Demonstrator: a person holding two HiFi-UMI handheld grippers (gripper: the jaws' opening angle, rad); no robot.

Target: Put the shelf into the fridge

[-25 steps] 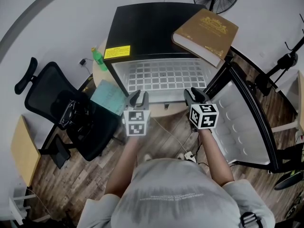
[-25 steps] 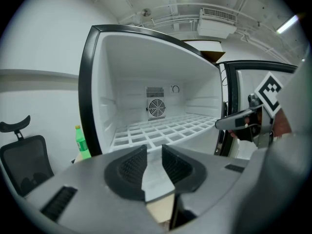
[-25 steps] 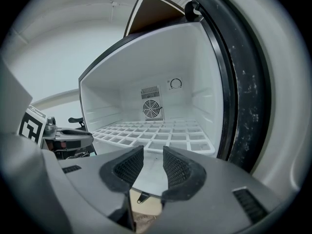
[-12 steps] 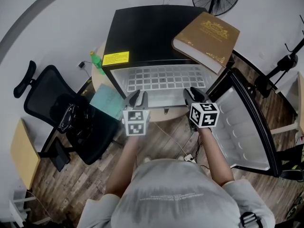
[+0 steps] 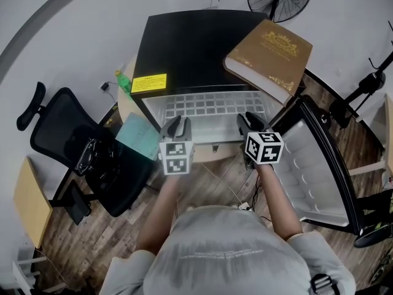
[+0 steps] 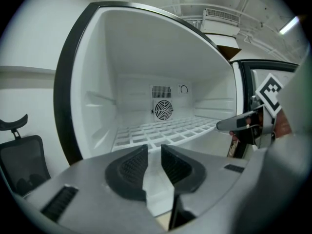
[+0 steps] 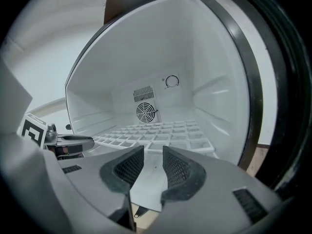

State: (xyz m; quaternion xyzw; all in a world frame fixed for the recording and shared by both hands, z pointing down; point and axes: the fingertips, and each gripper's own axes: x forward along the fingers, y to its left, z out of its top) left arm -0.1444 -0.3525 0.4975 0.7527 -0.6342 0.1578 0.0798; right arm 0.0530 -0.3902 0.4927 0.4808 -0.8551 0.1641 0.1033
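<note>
The white plastic grid shelf point(image 5: 209, 106) is sitting partway inside the open black mini fridge point(image 5: 190, 48), front edge poking out under the left gripper point(image 5: 179, 123), jaws just narrowing, and the right gripper point(image 5: 249, 118), both standing slightly apart with that edge in the gap, unclamped

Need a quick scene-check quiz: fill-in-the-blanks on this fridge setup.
The fridge has its door ____.
A brown ____ lies on its top.
The label on top is ____.
The white grid shelf lies partly inside the ____.
Missing: open; book; yellow; fridge.
</note>
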